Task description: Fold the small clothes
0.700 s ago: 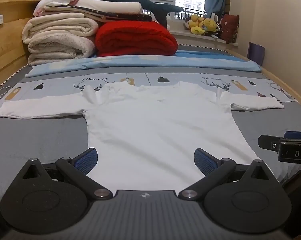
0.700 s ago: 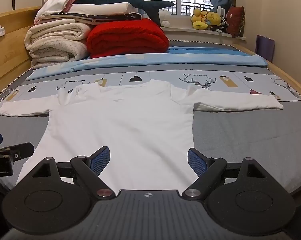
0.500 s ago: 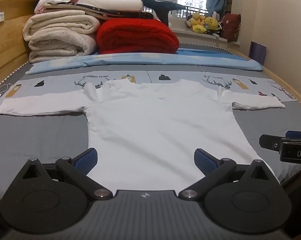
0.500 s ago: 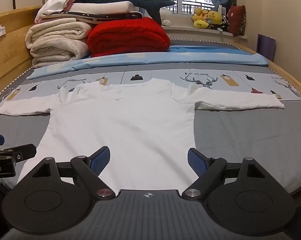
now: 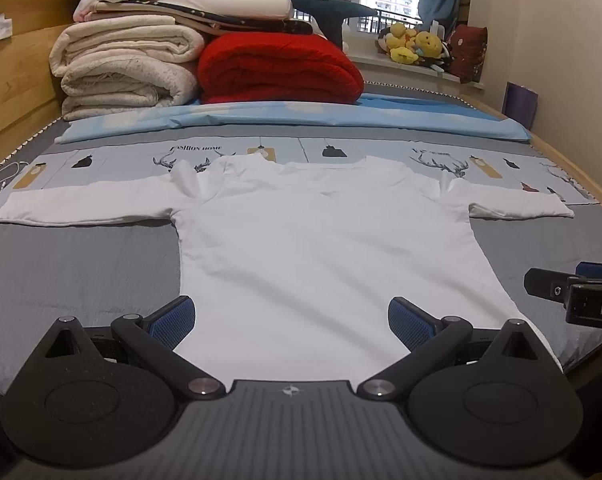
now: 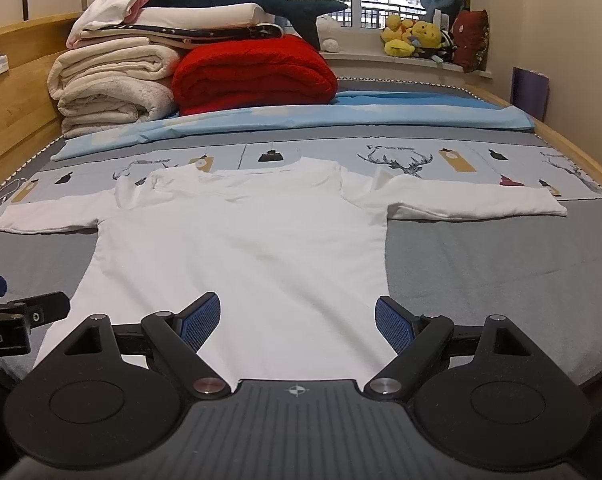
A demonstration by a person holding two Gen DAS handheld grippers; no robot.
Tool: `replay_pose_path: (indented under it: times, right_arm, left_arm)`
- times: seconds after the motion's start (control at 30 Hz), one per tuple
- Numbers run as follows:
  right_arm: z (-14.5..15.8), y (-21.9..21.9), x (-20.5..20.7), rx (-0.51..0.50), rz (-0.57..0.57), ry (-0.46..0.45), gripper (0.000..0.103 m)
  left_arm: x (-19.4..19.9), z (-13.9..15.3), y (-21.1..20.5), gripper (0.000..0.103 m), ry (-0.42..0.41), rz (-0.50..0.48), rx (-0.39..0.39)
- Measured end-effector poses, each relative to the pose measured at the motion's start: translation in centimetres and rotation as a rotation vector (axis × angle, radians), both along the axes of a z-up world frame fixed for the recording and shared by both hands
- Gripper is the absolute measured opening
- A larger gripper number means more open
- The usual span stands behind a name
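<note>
A small white long-sleeved shirt [image 5: 317, 248] [image 6: 253, 248] lies flat on the grey bed cover, both sleeves spread out sideways and the hem nearest me. My left gripper [image 5: 291, 322] hovers over the hem's left part, jaws wide apart with nothing between the blue pads. My right gripper [image 6: 297, 320] is held the same way over the hem's right part, open and empty. Each gripper's tip shows at the edge of the other's view: the right one [image 5: 573, 292] and the left one [image 6: 17, 312].
Folded cream blankets [image 5: 121, 72], a red quilt [image 5: 277, 68] and a stack of linen with a dark plush shark [image 6: 241, 0] sit at the bed's far end. A wooden headboard [image 5: 9, 80] runs along the left. Plush toys [image 5: 413, 44] line the window sill.
Both views have tipped and crept slightly forward, so the shirt sits a little lower in frame. The shirt lies unchanged and both grippers stay wide open.
</note>
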State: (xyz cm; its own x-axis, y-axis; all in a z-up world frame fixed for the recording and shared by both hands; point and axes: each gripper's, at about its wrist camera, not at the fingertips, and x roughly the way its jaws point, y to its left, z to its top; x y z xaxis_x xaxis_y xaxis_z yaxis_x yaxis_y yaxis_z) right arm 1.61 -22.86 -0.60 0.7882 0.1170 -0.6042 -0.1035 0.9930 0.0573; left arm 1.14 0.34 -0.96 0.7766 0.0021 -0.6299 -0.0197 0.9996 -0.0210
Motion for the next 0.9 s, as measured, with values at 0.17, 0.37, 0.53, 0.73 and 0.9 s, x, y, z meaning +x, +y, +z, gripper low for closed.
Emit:
replay_pose_path:
  times: [0.17,0.37,0.53,0.73,0.9]
  right_arm:
    - [0.13,0.10,-0.19,0.001,0.011,-0.023,0.085]
    - [0.13,0.26,-0.29,-0.010,0.011,-0.023,0.085]
    - [0.11,0.45,-0.63,0.000,0.002,-0.071,0.085]
    - [0.20,0.50,-0.54,-0.004,0.005,-0.046,0.083]
    - [0.34,0.81,-0.54,-0.032,0.013,-0.077,0.083]
  left_arm:
    - [0.01,0.00,0.01,0.103,0.000,0.000,0.001]
    - [-0.03,0.05,0.10,0.103,0.001,0.002,0.000]
    - [0.00,0.01,0.12,0.103,0.003,0.004,0.001]
    - [-0.08,0.04,0.23,0.103,0.007,0.005,0.001]
    - [-0.09,-0.05,0.25,0.103,0.009,0.008,0.000]
